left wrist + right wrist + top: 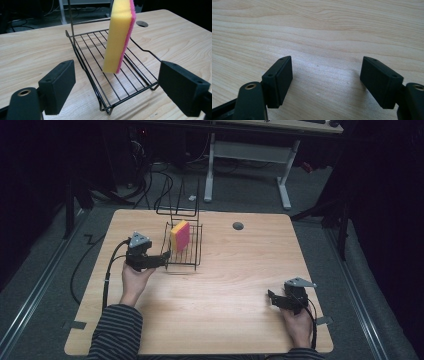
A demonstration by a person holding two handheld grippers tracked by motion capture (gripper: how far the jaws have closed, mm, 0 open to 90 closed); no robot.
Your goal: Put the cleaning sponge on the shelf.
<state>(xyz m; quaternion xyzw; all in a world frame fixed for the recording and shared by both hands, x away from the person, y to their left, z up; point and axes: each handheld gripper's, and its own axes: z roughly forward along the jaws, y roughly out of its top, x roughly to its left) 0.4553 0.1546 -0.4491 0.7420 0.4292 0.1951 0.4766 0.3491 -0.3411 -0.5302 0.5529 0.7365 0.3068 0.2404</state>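
Observation:
A black wire rack (186,251) (100,45) sits on the wooden table, left of centre. A yellow sponge with a pink backing (180,235) (120,35) stands on edge inside it. My left gripper (159,261) (116,86) is open just at the rack's near end, one jaw on each side of the rack's corner, touching nothing that I can see. My right gripper (272,297) (325,80) is open low over bare wood near the table's front right, with nothing between its jaws.
The table (240,270) has a round grommet hole (238,225) (142,24) at the back. Behind the table stand a white desk frame (285,180) and cables on the floor. Broad bare wood lies between the two grippers.

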